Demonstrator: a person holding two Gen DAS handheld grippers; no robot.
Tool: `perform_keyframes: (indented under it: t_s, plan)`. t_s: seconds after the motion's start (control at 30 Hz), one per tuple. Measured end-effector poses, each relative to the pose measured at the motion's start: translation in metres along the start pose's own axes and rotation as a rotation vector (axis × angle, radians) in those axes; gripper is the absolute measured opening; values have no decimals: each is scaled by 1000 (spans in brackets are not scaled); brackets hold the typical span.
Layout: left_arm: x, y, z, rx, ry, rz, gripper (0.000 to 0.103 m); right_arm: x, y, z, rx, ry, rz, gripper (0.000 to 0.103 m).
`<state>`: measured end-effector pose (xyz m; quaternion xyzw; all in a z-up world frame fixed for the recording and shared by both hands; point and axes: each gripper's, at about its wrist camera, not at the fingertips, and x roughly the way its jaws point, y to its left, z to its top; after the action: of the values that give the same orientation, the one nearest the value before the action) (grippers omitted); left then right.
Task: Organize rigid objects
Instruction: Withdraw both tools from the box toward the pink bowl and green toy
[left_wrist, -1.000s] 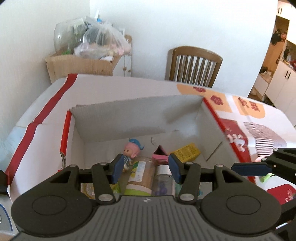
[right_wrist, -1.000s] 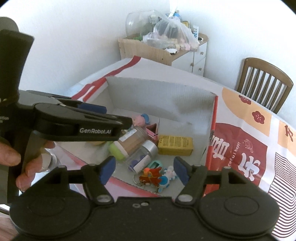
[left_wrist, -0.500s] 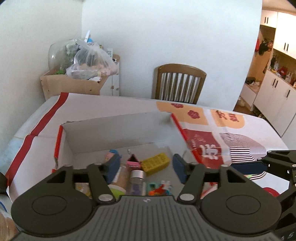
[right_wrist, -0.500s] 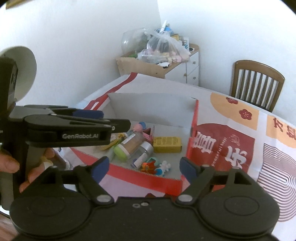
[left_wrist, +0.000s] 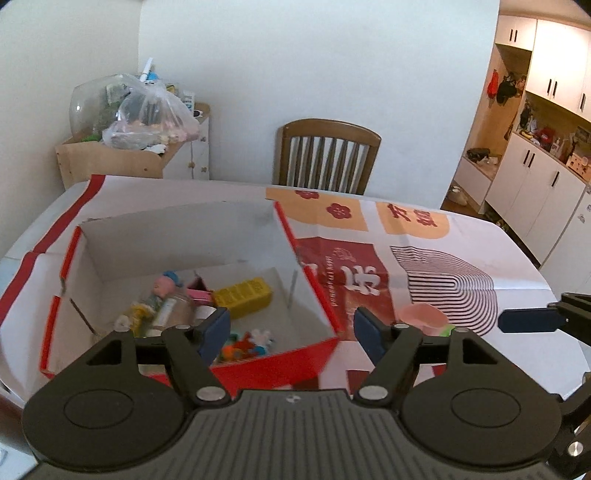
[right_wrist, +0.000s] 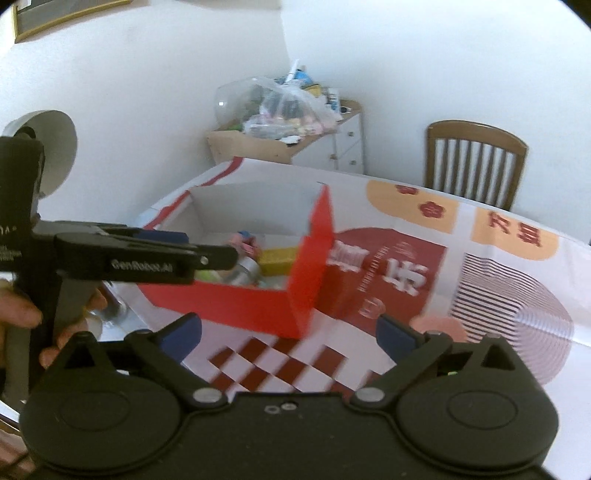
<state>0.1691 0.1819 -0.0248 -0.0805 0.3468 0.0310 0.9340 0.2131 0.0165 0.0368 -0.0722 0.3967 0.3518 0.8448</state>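
At the left of the counter (left_wrist: 517, 258) stands the box (left_wrist: 280, 369), red outside and white inside, its flaps open. Rigid things already lie in it: a small doll (left_wrist: 162, 286), a jar (left_wrist: 173, 314) on its side, a pink piece (left_wrist: 197, 290), a yellow block (left_wrist: 242, 297) and a bright little toy (left_wrist: 245, 341) near the front wall. They lie loose, some touching.

The left gripper (left_wrist: 291, 332) hovers above the box's front right corner with its jaws wide apart and nothing between them. In the right wrist view it shows from the side at the left edge, held in a hand (right_wrist: 22, 314), with nothing seen in it.

To the right of the box, on the patterned cloth, sits a pink bowl (left_wrist: 424, 314) — partly hidden behind the left gripper's finger — with a scrap of green at its near edge. What the green thing is cannot be made out.

The right gripper (right_wrist: 288, 332) hangs over the checked part of the cloth, just off the box's near corner, jaws spread wide and empty. This view is blurred.

Judging from this, one drop into the box looks done and the step in hand is the reach for the next thing — most likely the bowl, the only loose piece in view outside the box. The next move calls for swinging a gripper right and down to the bowl, setting one jaw inside the rim and one outside, then closing on the wall.
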Motion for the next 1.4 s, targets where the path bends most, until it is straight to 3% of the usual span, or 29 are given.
perform_keyframes:
  t_s: [0.23,0.53,0.77,1.1,1.4]
  plan:
    - [6,-39,-9,22,-15,-13,84,-21,-40,-28,18,-22,-41,103]
    - [36,-89,-11,17,29,-62,85,-22,-84,-52,10,-12,-100,103]
    - [74,-128,-11,45,116,-128,85,1,-113,-62,-65,29,-101,103]
    - [141,-159,-15,94,227,-130,85,50,-149,-71,-162,115,-57,103]
    - [184,-172,-18,142,255,-88,85,85,-168,-71,-237,160,-2,101]
